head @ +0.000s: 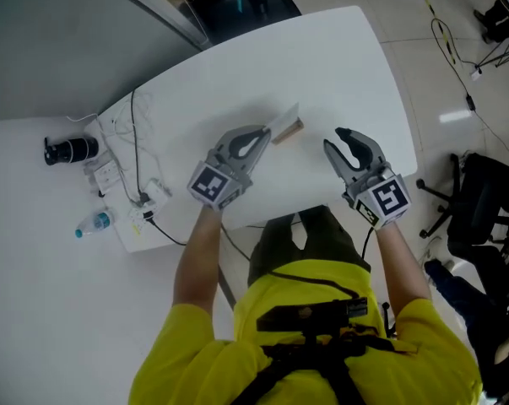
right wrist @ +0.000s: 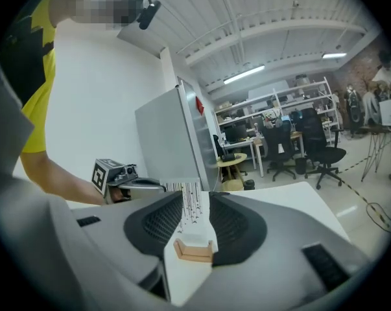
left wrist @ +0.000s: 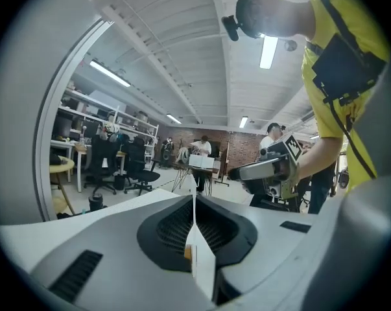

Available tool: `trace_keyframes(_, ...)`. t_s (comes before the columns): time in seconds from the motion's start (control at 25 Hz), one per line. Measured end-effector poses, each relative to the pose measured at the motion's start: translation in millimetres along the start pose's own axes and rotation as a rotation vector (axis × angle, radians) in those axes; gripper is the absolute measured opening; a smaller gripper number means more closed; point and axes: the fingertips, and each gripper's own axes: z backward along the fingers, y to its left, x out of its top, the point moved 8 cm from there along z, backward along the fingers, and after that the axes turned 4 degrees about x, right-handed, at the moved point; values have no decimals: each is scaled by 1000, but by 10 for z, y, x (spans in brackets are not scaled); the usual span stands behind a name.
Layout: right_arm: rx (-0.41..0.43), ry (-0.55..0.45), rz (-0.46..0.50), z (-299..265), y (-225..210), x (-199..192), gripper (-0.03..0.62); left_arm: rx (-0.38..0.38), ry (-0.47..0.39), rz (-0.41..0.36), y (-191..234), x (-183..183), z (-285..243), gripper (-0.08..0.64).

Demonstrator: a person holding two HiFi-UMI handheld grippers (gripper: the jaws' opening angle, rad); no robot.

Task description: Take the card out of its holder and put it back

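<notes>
A white card (head: 284,118) stands upright in a small wooden holder (head: 289,132) near the middle of the white table (head: 338,57). My left gripper (head: 262,136) has its jaws together, with the tips just left of the card's end and nothing between them. In the left gripper view the card (left wrist: 194,219) shows edge-on above the holder (left wrist: 189,252), in line with the slit. My right gripper (head: 333,138) is open to the right of the holder and apart from it. In the right gripper view the card (right wrist: 185,206) faces me in the holder (right wrist: 194,250).
At the left lie a black lens (head: 71,150), a water bottle (head: 94,224) and a tangle of cables with a power strip (head: 140,197). A black office chair (head: 482,201) stands right of the table. A dark case (head: 246,2) sits beyond the far edge.
</notes>
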Motion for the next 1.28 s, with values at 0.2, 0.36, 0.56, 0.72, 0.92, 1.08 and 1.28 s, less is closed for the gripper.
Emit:
trace_keyframes(0.2, 8, 25, -5, -90, -20, -145, 137, 2, -2, 32, 49, -225, -48, 15)
trace_keyframes(0.36, 1, 39, -16, -108, -27, -216, 137, 11, -32, 28, 90, -333, -70, 15)
trace_keyframes(0.56, 4, 53, -26, -125, -19, -279, 137, -33, -29, 29, 124, -404, -88, 15)
trace_keyframes(0.72, 4, 60, -35, -145, -7, -326, 137, -47, -41, 37, 125, -440, -56, 15)
trace_keyframes(0.92, 11, 71, -42, -149, 14, -351, 137, -64, -28, 29, 173, -482, 28, 15)
trace_keyframes(1.08, 14, 79, -39, -166, 55, -393, 137, -75, -40, 40, 211, -504, 49, 15)
trace_keyframes(1.28, 15, 92, -37, -169, 83, -449, 137, -72, -87, 9, 169, -503, -32, 15)
